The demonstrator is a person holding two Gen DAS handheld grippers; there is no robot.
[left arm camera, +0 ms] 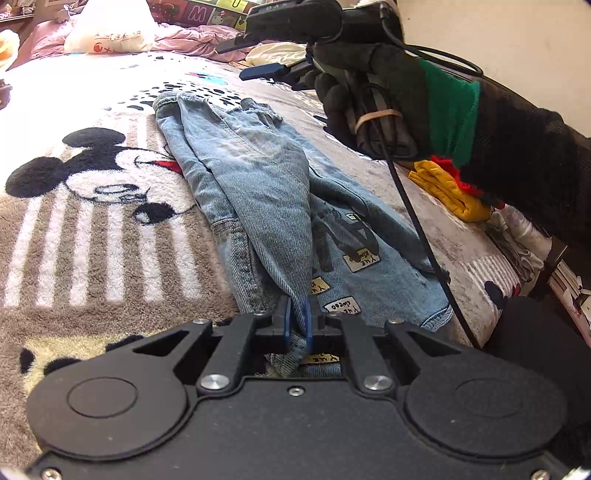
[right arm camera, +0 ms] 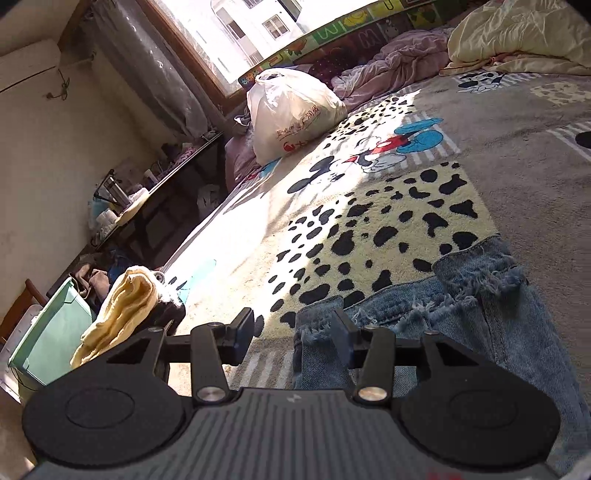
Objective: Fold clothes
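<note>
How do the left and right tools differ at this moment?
The left tool is shut on the jeans; the right tool stands open, gripping nothing. The left tool has denim pinched between its pads; the right tool sits at the frayed hem. Both are over the blanket.

Bed (left arm camera: 92, 229) is carrying a plush cartoon-mouse blanket (right arm camera: 388, 206). Lying directly on blanket: light-blue jeans (left arm camera: 258, 192), frayed hems toward window end; white plastic bag (right arm camera: 291, 110); crumpled pink bedding (right arm camera: 391, 59); cream quilt (right arm camera: 517, 33); yellow garment (left arm camera: 450, 188) sitting near bed edge.
</note>
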